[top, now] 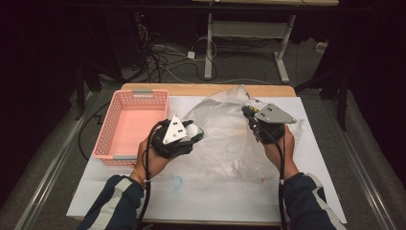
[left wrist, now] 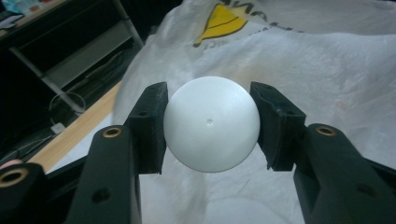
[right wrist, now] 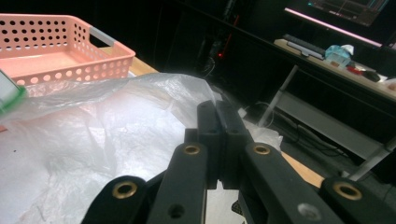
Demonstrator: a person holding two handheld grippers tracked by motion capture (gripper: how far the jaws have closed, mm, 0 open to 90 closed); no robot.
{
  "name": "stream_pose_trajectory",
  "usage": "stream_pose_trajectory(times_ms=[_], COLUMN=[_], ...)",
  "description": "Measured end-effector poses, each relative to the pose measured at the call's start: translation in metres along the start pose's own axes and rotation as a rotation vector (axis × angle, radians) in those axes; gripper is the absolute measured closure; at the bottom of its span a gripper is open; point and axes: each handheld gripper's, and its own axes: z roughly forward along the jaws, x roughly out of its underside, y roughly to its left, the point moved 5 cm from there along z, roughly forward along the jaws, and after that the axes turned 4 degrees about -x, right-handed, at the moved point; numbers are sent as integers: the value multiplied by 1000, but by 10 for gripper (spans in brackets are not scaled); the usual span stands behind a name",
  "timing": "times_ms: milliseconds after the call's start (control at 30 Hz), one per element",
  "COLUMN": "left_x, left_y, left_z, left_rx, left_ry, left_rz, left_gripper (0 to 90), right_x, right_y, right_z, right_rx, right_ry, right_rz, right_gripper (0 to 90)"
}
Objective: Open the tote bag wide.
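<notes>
Left gripper (left wrist: 210,126) fingers clamp a round white ball (left wrist: 211,123); right gripper (right wrist: 218,122) fingers pinch the plastic bag (right wrist: 116,121).

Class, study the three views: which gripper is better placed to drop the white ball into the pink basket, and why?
Left. The left gripper already clamps the white ball and sits beside the pink basket. The right gripper is farther away, pinched shut on the plastic bag.
</notes>
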Motion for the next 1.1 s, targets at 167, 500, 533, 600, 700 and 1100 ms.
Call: stream_pose_trajectory(times_ms=[167, 500, 533, 600, 700, 1100], left_x=[-7, 7, 10, 14, 19, 13], left_y=[-23, -43, -46, -49, -50, -48], left_z=[31, 98, 105, 117, 131, 120], left_rx=[46, 107, 106, 105, 87, 58], left_ry=[26, 105, 115, 152, 189, 142], left_rz=[44, 17, 13, 28, 25, -4], left_gripper=[482, 481, 481, 481, 480, 336], right_x=[1, 4, 4, 5, 5, 6], right_y=[3, 3, 3, 3, 2, 0], right_z=[1, 1, 1, 2, 1, 1], right_rx=[-14, -44, -47, -47, -48, -49], right_ry=[2, 11, 11, 14, 11, 19], right_rz=[-5, 6, 10, 10, 9, 10], right_gripper=[900, 900, 900, 900, 900, 900])
